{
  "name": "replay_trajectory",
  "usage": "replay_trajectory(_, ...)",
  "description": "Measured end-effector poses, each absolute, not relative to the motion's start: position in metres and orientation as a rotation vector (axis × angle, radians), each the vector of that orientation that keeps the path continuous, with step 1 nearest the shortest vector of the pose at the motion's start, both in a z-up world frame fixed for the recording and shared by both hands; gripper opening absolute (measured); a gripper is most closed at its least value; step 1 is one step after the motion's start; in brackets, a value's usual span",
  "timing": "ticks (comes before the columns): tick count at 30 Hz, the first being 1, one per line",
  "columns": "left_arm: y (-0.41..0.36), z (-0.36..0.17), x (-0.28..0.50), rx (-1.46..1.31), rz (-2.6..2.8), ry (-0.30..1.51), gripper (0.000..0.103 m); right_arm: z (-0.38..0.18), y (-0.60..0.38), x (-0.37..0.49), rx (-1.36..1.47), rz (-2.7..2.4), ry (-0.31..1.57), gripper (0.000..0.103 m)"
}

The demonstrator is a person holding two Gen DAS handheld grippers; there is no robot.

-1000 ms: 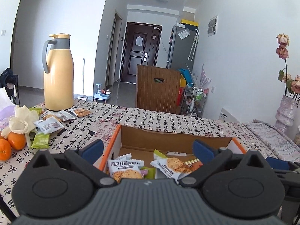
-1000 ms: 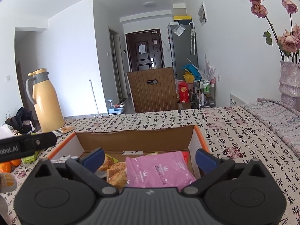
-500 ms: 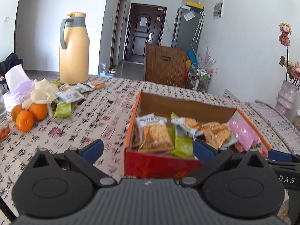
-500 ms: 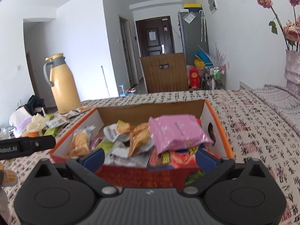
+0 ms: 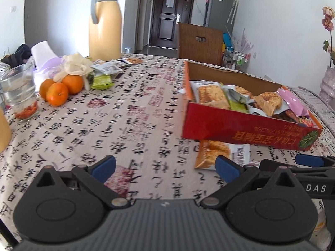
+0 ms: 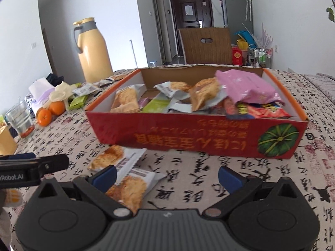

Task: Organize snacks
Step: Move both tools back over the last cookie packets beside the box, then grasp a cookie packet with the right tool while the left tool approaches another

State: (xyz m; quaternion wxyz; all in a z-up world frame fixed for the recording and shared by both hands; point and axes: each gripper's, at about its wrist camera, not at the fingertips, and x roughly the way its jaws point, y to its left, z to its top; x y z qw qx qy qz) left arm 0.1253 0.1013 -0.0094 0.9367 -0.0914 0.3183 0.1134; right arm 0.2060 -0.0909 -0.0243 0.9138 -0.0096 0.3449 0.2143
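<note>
While we hold both tools low over the counter (image 5: 129, 113), each one is released, its blue-tipped fingers spread wide with nothing between them. Our left hand-held gripper (image 5: 165, 167) hovers above bare patterned tablecloth. Ahead of it and to its right sits the red snack box (image 5: 247, 125), open on top and filled with wrapped snacks, among them a pink packet (image 5: 293, 102) at the far right end. One cracker packet (image 5: 217, 152) lies on the cloth just in front of the box, close to this gripper's right fingertip. Farther ahead to the left we see three oranges (image 5: 60, 87), a glass of water (image 5: 18, 96), a few loose snack packets (image 5: 104, 71) and a tall yellow thermos (image 5: 104, 23).

Our right hand-held gripper (image 6: 167, 176) faces the long red side of the same box (image 6: 196, 136) straight ahead. Two cracker packets lie outside the box: one (image 6: 113, 159) just ahead of its left fingertip, the other (image 6: 132, 188) partly under that fingertip. The tip of the left tool (image 6: 33, 167) shows at the left edge.
</note>
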Motion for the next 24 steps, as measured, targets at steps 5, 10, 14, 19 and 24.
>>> replay_trajectory(5,0.118,-0.007,0.112,-0.199,0.242,0.645,0.103,-0.031,-0.065,0.207,-0.070,0.445,0.742,0.103)
replay_trajectory(10,0.123,-0.010,0.107,-0.205,0.234,0.659,0.103,-0.041,-0.054,0.211,-0.099,0.401,0.773,0.103)
replay_trajectory(14,0.121,-0.014,0.107,-0.205,0.223,0.670,0.103,-0.043,-0.052,0.210,-0.108,0.389,0.778,0.093)
replay_trajectory(19,0.118,-0.016,0.108,-0.206,0.210,0.675,0.103,-0.041,-0.053,0.206,-0.116,0.391,0.768,0.081)
replay_trajectory(24,0.117,-0.016,0.107,-0.206,0.210,0.676,0.103,-0.041,-0.053,0.202,-0.131,0.378,0.752,0.066)
